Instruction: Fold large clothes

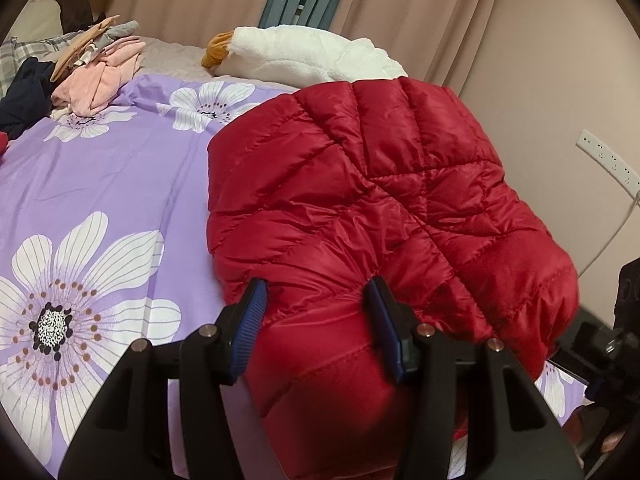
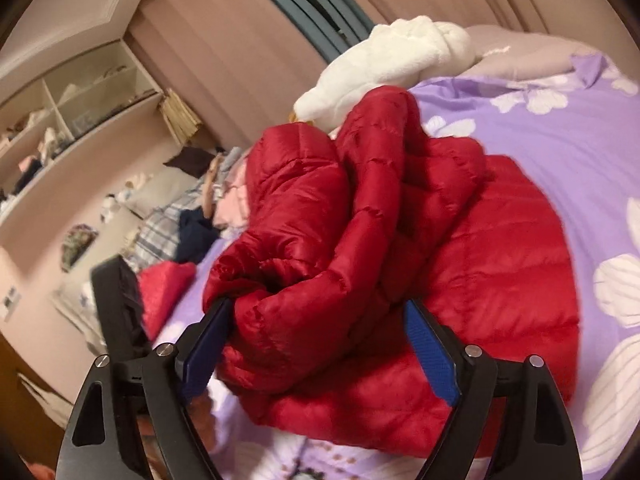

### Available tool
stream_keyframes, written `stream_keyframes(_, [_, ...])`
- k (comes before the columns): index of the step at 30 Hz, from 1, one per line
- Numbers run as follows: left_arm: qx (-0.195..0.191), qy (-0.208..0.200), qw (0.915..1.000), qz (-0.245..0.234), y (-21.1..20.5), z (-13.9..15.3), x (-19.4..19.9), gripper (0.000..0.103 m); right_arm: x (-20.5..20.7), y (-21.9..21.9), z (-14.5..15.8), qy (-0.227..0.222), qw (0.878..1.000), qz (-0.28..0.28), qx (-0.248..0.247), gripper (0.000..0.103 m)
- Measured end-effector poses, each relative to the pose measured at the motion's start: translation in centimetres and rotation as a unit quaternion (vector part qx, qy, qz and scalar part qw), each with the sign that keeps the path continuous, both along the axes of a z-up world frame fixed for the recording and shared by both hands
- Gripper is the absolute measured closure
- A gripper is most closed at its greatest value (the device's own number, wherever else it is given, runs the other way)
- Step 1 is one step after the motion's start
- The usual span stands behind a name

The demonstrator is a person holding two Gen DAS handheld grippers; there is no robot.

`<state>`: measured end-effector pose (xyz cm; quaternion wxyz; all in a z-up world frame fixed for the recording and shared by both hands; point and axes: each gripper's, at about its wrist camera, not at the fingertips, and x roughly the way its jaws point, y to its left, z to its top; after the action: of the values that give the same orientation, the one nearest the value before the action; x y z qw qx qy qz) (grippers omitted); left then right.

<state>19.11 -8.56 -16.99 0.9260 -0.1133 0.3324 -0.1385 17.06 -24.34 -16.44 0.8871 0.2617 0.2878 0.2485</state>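
A red quilted puffer jacket (image 1: 380, 184) lies on the bed's purple flowered cover (image 1: 120, 168), partly folded over itself. My left gripper (image 1: 316, 286) is shut on the jacket's near bulge, its blue pads pressing in from both sides. In the right wrist view the jacket (image 2: 480, 280) is bunched into a thick roll near the bed's edge. My right gripper (image 2: 320, 304) stands wide open around that roll. Its left pad (image 2: 208, 340) lies against the fabric and its right pad (image 2: 432, 356) is apart from it.
A white plush toy (image 1: 304, 52) lies beyond the jacket by the curtains. A pile of pink, grey and dark clothes (image 1: 100, 76) sits at the bed's far left. A power strip (image 1: 608, 160) hangs on the right wall. Open shelves (image 2: 80, 100) stand past the bed.
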Motion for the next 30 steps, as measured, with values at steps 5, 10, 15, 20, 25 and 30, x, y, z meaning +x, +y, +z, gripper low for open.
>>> stream_keyframes(5, [0.004, 0.000, 1.0000, 0.003, -0.1, 0.1, 0.0, 0.051, 0.5, 1.2, 0.0, -0.005, 0.996, -0.040, -0.077, 0.060])
stream_keyframes(10, [0.015, -0.007, 0.9998, 0.010, -0.1, 0.2, -0.2, 0.050, 0.4, 1.9, -0.1, -0.005, 0.989, -0.082, -0.126, 0.082])
stream_keyframes(15, [0.021, -0.018, 0.9985, 0.046, 0.5, 0.7, -0.7, 0.050, -0.5, 3.0, 0.1, -0.022, 0.974, -0.110, -0.195, 0.085])
stream_keyframes(20, [0.092, -0.037, 0.9859, 0.135, 0.9, 1.6, -1.7, 0.062, -0.3, 2.4, 0.0, -0.017, 0.975, -0.113, -0.191, 0.086])
stream_keyframes(25, [0.108, -0.011, 0.9805, 0.164, 2.2, 0.8, -1.3, 0.065, -0.1, 2.8, 0.1, -0.018, 0.972, -0.123, -0.200, 0.086])
stream_keyframes(30, [0.122, 0.003, 0.9743, 0.189, 3.2, 0.3, -0.9, 0.065, -0.8, 3.1, 0.7, -0.036, 0.964, -0.147, -0.217, 0.087])
